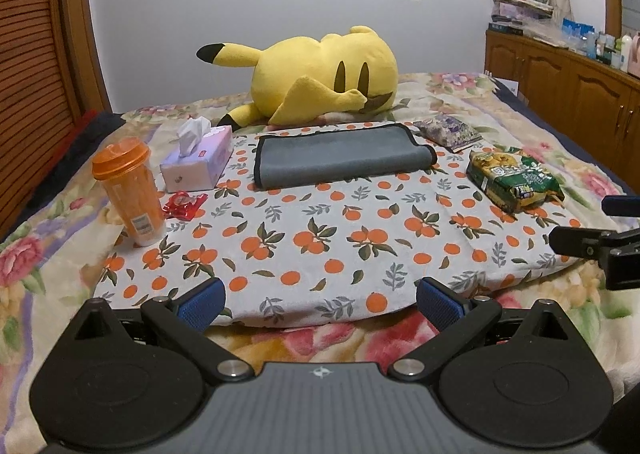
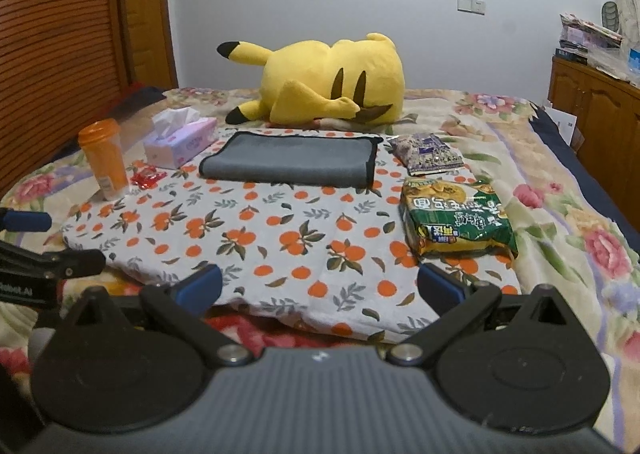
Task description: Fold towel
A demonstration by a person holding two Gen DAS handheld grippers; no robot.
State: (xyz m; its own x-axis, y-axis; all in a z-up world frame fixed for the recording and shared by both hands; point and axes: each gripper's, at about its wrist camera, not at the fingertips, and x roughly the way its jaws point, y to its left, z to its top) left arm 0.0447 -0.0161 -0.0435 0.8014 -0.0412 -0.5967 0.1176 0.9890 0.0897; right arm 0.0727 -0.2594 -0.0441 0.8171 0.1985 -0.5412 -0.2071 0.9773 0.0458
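Observation:
A grey towel [image 1: 340, 156] with a black hem lies folded into a flat rectangle at the far side of an orange-print cloth [image 1: 320, 250] on the bed; it also shows in the right wrist view [image 2: 290, 160]. My left gripper [image 1: 320, 300] is open and empty, held near the cloth's front edge, well short of the towel. My right gripper [image 2: 320, 286] is open and empty, also at the cloth's front edge. Each gripper's fingers show at the side of the other's view.
An orange bottle [image 1: 130, 190], a tissue box [image 1: 200, 158] and a red wrapper [image 1: 184, 206] stand left of the towel. A green noodle pack [image 1: 514, 182] and a purple snack bag [image 1: 448, 132] lie to its right. A yellow plush toy [image 1: 320, 78] lies behind. Wooden cabinets [image 1: 568, 86] stand at right.

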